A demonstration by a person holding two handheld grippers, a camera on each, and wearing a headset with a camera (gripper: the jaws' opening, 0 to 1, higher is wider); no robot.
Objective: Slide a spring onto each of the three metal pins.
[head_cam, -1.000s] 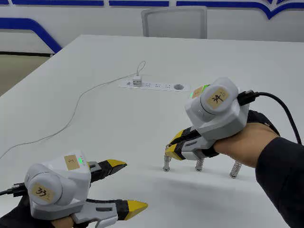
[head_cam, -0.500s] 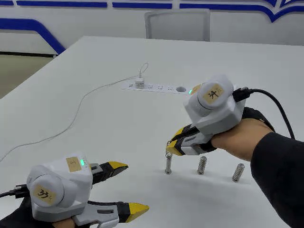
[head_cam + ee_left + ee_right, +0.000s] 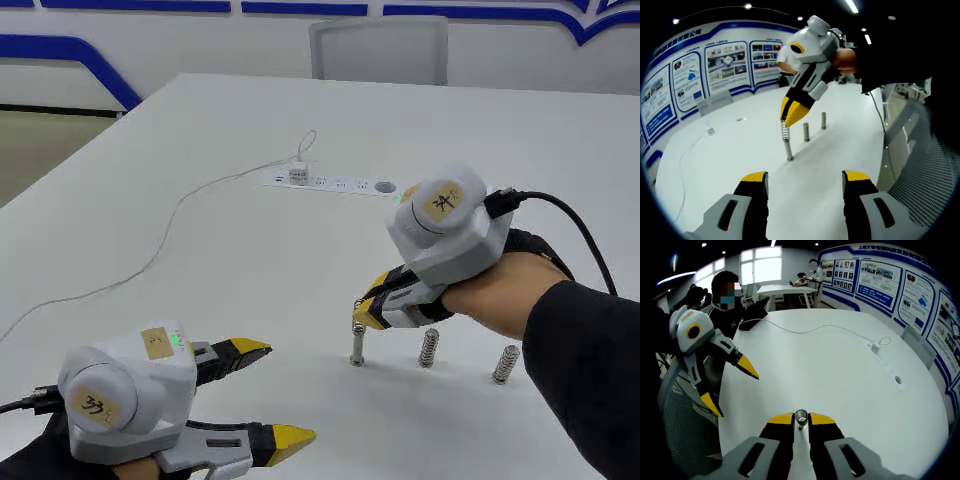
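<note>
We are pinching a spring (image 3: 785, 131) in the yellow tips of our right gripper (image 3: 362, 313), with the jaws closing on its upper coils. In the right gripper view we are looking straight down the spring's open end, which is sitting between the two tips. In the left gripper view the spring is hanging upright directly above the bare pin (image 3: 357, 345), its lower end right at the pin's top. We cannot tell whether the coils are already going over it.

This pin is standing upright on the white table (image 3: 250, 270), at the left end of a short row. The middle pin (image 3: 428, 347) and the far-right pin (image 3: 506, 364) are each wearing a spring, and both are standing under our right hand and sleeve.

We are holding the left gripper (image 3: 270, 392) low at the near left of the table, well apart from the pins. Its yellow-tipped jaws are spreading wide with nothing between them, and they are pointing toward the row.

Further back, a white power strip (image 3: 330, 183) is lying flat on the table with a small white plug (image 3: 298, 175) in it. A thin white cable (image 3: 170, 225) is trailing from the plug toward the table's left edge. A grey chair (image 3: 378, 48) is standing at the far side.
</note>
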